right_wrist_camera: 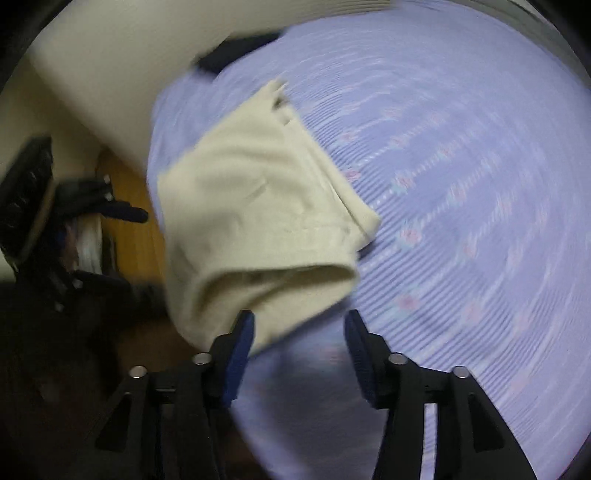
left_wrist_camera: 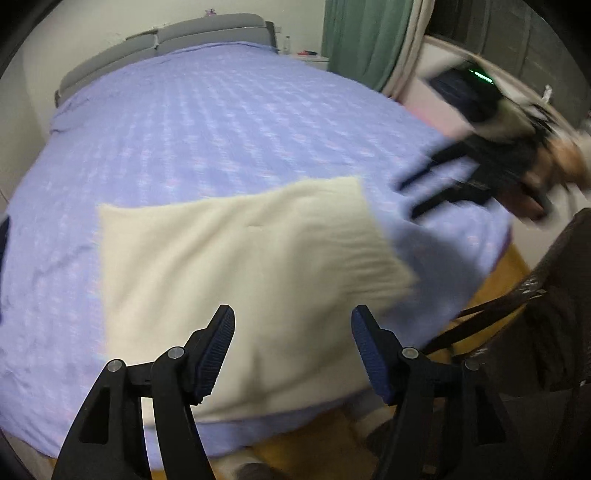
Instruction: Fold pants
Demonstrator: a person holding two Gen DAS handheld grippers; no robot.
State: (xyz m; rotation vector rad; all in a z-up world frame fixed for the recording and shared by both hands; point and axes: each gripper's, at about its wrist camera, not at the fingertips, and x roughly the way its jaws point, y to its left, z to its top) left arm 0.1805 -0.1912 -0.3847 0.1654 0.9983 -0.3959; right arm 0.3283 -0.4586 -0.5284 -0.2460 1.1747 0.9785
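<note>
The cream pants (left_wrist_camera: pixel 240 266) lie folded into a rough rectangle on the lilac bedsheet (left_wrist_camera: pixel 184 129), near the bed's front edge. In the right wrist view the pants (right_wrist_camera: pixel 258 206) show a rounded fold at the near end, with layered edges at the far side.

Left gripper (left_wrist_camera: pixel 293 350): jaws stand wide apart, nothing between the pads. It hangs over the near edge of the pants, tilted down toward them; contact with the cloth cannot be confirmed.

Right gripper (right_wrist_camera: pixel 299 354): jaws likewise wide, pads clear of any cloth. Its left finger (right_wrist_camera: pixel 240 354) overlaps the pants' near corner in view; bare sheet lies between the fingers. In the left wrist view the same gripper (left_wrist_camera: pixel 417 195) appears blurred over the bed's right edge, held by a hand (left_wrist_camera: pixel 561 158).

A grey headboard (left_wrist_camera: pixel 166 40) stands at the far end of the bed, a green curtain (left_wrist_camera: pixel 365 33) beyond it. Wood floor (right_wrist_camera: pixel 129 192) shows beside the bed.
</note>
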